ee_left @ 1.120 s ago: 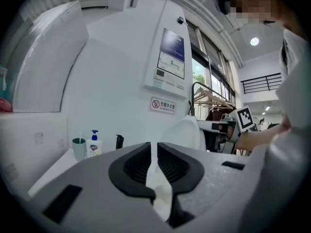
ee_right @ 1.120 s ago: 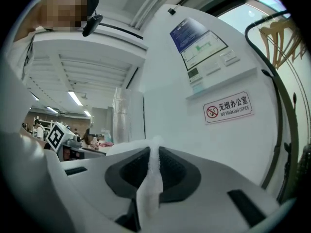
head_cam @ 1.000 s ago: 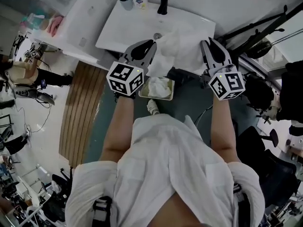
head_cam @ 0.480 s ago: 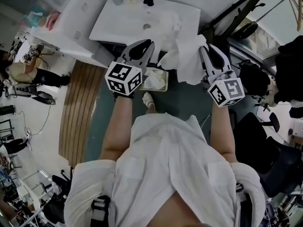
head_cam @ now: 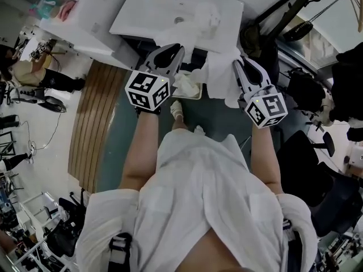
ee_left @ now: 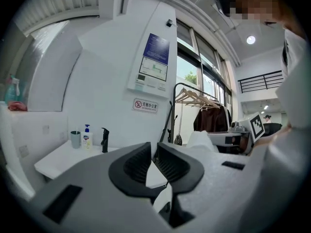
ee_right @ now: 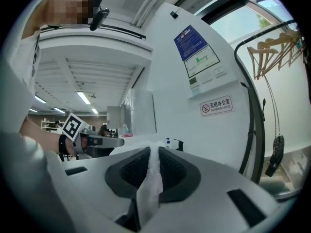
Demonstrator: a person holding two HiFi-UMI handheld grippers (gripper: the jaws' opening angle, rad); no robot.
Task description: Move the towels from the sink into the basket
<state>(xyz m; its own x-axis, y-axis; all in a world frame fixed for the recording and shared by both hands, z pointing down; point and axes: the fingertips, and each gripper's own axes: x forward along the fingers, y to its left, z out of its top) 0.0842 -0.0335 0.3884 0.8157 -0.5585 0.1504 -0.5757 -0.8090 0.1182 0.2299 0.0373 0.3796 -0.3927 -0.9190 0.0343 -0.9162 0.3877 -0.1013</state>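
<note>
Keep the right gripper pinched as is, jaws almost together on a thin fold of towel hanging loose between the two grippers. Leave the left gripper clear of the cloth (jaws nearly closed on nothing, only a slit between them), or bring it under the sagging end as a prop. Judged as the carry-and-drop step: towel off the sink, not yet in the basket. Aim for that basket on the floor below, between the grippers in the head view and just left of the hanging cloth, with a second towel lying in it. Lower until the trailing end rests inside the rim, and only then part the jaws; otherwise, probably a drape over the edge or a fall to the floor beside it. Expect limp, clingy handling, so lift away straight up and check for a corner snagged on the pads. Farther off, look to the sink, with a third towel crumpled right of the drain, apparently next in line. Beyond that, steer clear of the cup, bottle and tap at the back edge.
</note>
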